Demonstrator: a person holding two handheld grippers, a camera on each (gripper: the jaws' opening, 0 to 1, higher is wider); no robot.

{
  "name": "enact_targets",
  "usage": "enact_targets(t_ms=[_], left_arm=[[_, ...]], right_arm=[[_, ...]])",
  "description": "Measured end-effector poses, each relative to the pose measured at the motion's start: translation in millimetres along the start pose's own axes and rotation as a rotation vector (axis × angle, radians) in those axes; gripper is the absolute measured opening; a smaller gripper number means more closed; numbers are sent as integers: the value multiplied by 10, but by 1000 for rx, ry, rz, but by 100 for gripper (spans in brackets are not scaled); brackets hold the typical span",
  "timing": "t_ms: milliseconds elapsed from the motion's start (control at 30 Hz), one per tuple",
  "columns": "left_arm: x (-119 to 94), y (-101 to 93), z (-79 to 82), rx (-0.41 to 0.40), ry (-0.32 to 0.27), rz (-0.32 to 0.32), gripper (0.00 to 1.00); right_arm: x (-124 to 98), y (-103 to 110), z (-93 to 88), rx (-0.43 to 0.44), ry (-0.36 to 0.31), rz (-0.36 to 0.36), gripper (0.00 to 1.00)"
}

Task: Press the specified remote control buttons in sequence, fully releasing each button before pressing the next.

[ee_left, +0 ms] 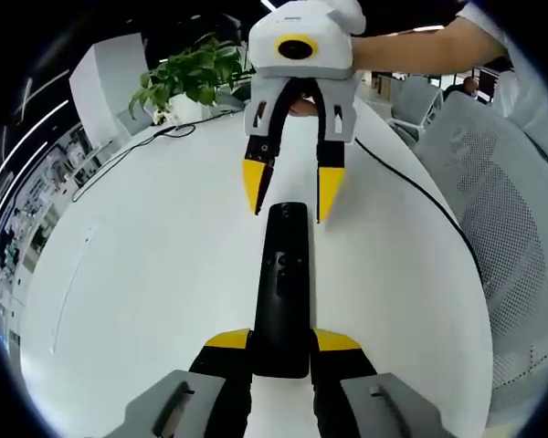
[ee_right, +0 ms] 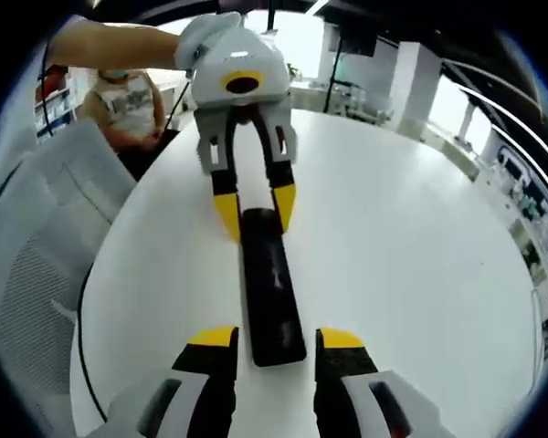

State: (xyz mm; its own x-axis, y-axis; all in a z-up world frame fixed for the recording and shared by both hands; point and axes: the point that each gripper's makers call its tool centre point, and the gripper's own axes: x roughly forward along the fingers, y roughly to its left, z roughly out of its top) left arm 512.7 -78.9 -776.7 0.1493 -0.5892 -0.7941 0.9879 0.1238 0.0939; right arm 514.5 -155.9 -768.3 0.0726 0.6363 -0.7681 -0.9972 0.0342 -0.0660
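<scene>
While the black remote control (ee_left: 282, 290) lies flat on the white bench (ee_left: 146, 274), well away from its edges, the two grippers face each other along its length, one at each end. In the left gripper view, the left gripper (ee_left: 281, 344) has its yellow-tipped fingers (ee_left: 226, 339) set on either side of the near end of the remote, pressed close against its sides so that they appear to clamp it. The right gripper (ee_left: 287, 190) comes in from the far side with its fingers parted a little wider than the remote; its tips hang at the remote's far end, one on each side, and I cannot tell whether either tip touches it. In the right gripper view the same layout shows from the other end: the right gripper (ee_right: 276, 339) straddles the near end of the remote (ee_right: 268, 285) with a clear gap on both sides, and the left gripper (ee_right: 254, 204) closes on the far end. Small buttons show on the remote's top face. A black cable (ee_left: 420, 196) runs across the bench towards a mesh-backed office chair (ee_left: 507, 210), and a potted green plant (ee_left: 190, 80) stands near the far edge. A person's arm (ee_left: 411, 50) reaches to the right gripper.
</scene>
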Motion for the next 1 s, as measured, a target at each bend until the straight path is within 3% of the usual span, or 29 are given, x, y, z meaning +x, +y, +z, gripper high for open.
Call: enact_targets(t_ms=[1000], left_arm=[[-2,9,6,3,2,-4,23]], right_arm=[[47,6,-87,-48,-4,21,25]])
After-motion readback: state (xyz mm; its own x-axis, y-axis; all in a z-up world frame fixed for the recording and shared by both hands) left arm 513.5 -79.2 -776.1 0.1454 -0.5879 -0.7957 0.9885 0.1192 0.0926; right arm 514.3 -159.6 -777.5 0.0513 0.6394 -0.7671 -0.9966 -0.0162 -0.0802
